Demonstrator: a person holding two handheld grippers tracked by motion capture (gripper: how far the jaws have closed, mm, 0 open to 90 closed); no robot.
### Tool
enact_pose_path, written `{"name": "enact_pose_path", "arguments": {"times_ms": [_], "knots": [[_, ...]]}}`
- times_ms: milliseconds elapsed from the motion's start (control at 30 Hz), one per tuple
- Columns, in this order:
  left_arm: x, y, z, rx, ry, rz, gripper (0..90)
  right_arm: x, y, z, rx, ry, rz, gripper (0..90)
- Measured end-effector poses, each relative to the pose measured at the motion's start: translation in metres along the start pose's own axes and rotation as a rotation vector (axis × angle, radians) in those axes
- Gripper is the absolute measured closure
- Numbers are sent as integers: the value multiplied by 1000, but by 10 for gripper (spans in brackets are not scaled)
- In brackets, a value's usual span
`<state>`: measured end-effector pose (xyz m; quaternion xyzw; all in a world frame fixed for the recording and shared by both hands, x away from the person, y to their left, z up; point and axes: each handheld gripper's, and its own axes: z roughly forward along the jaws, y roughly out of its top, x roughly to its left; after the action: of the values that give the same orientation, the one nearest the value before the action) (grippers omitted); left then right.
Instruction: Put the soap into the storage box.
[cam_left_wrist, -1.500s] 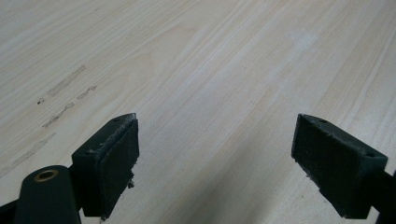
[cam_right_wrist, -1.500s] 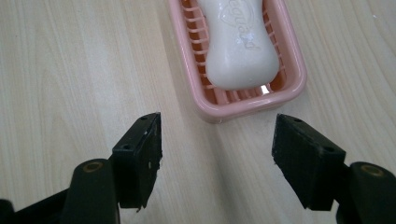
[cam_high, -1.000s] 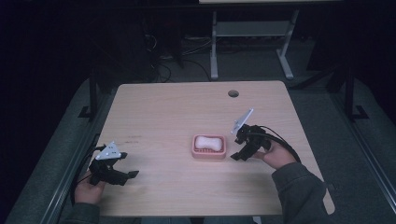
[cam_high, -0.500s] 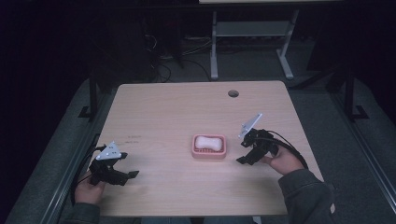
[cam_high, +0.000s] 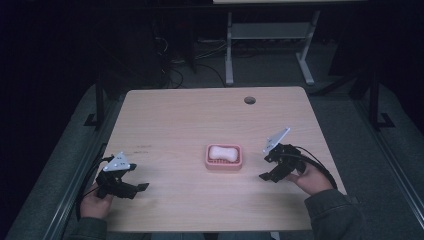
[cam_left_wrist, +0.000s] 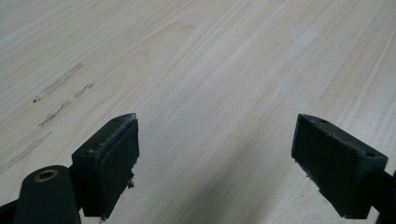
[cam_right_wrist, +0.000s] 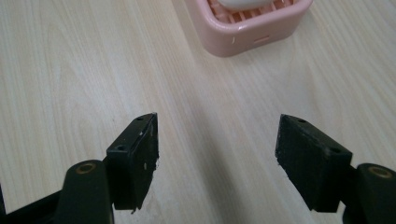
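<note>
A pink soap dish (cam_high: 224, 162) sits near the middle of the wooden table (cam_high: 200, 115), with a white bar of soap (cam_high: 224, 153) lying in it. My right gripper (cam_high: 267, 175) is to the right of the dish, a short way off, low over the table, jaws open and empty. In the right gripper view the dish (cam_right_wrist: 261, 28) and the soap (cam_right_wrist: 243, 3) lie ahead beyond the open gripper (cam_right_wrist: 217, 154). My left gripper (cam_high: 137, 187) rests near the table's front left corner, open and empty; in the left gripper view the gripper (cam_left_wrist: 215, 158) has bare wood between its jaws.
A round cable hole (cam_high: 249, 100) is in the table near its far edge. Faint scuff marks (cam_left_wrist: 60, 98) streak the wood left of my left gripper. A white desk frame (cam_high: 265, 45) stands on the dark floor beyond the table.
My right gripper has drawn back to the right, away from the soap dish, and sunk slightly. The left gripper has stayed where it was.
</note>
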<state>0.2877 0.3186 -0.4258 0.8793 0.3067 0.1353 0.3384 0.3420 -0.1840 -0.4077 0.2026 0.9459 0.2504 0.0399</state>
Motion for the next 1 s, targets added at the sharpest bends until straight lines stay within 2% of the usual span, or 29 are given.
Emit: {"name": "enact_pose_path", "arguments": {"times_ms": [1000], "knots": [[-2, 0, 3, 15, -1, -5, 149, 13, -66, -10, -34, -36, 126, 289]]}}
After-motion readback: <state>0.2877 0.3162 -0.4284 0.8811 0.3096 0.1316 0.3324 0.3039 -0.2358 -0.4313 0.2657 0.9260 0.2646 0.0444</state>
